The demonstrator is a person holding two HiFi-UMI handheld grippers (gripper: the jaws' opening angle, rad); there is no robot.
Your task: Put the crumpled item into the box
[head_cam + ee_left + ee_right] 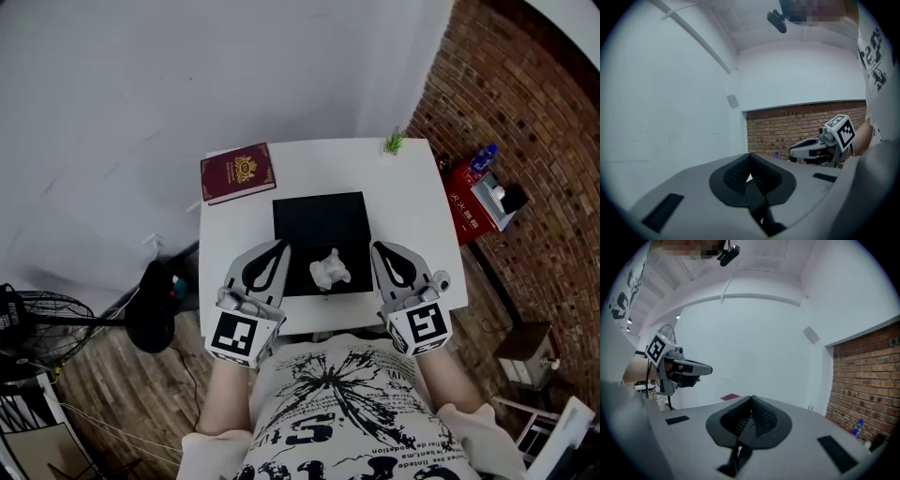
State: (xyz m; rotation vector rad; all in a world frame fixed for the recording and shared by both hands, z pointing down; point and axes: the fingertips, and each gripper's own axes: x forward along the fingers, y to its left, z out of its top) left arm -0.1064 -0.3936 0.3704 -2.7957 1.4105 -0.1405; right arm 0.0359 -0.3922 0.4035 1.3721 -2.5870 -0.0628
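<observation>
A crumpled white paper (329, 270) lies within the outline of the black box (319, 217), near its front edge, on the white table (403, 187). My left gripper (279, 245) hovers at the box's front left corner, left of the paper, jaws shut with nothing between them. My right gripper (377, 247) is at the box's front right corner, also shut and empty. Both point away from the person and flank the paper without touching it. The left gripper view shows the closed left gripper (750, 157) tilted up at the wall; the right gripper view likewise shows its closed right gripper (751, 399).
A maroon book (237, 172) lies at the table's back left corner and a small green plant (394, 142) stands at the back right. A fan (37, 323) and a black object (150, 305) stand on the floor left; a red stand with a bottle (473, 192) is right.
</observation>
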